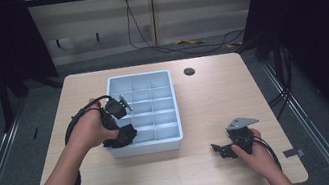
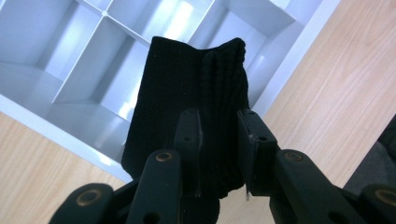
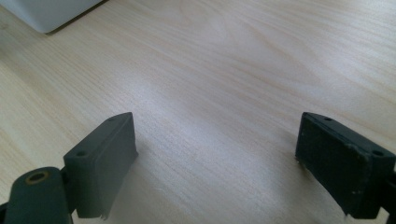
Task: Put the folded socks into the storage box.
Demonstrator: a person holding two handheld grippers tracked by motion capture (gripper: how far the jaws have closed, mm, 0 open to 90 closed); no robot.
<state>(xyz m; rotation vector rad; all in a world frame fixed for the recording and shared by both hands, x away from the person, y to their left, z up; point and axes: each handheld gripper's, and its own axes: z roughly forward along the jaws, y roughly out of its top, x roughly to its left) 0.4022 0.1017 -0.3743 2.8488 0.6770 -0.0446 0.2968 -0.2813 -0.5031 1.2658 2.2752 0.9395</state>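
On the light wooden table (image 1: 197, 117) sat a pale blue compartment tray (image 1: 160, 79), its grid of dividers forming many small cells, placed a little left of the table's middle. A small dark round disc (image 1: 189, 71) lay on the tabletop just beyond the tray's far right corner, apart from it.

Over the tray's near left corner hung the left gripper (image 1: 126, 134), held in the person's left hand (image 1: 88, 129), with its black cable looping back along the forearm. Its jaws were clamped on a piece of black ribbed fabric (image 2: 191, 107), possibly a folded sock or cloth; what it was exactly could not be told. In the left gripper view the fabric stood up between the two jaws and hung above the tray's corner cells (image 2: 93, 70), with the tray's rim and the bare wood showing beside it. Whether the fabric touched the tray could not be told.

Near the table's front right edge, well apart from the tray, the right gripper (image 1: 223, 149) rested low over the wood in the person's right hand (image 1: 259, 155), a grey three-cornered plate (image 1: 241, 122) on top. Its jaws stood wide apart with only bare tabletop between them, and a corner of the tray (image 3: 46, 14) showed at the upper left of the right gripper view.
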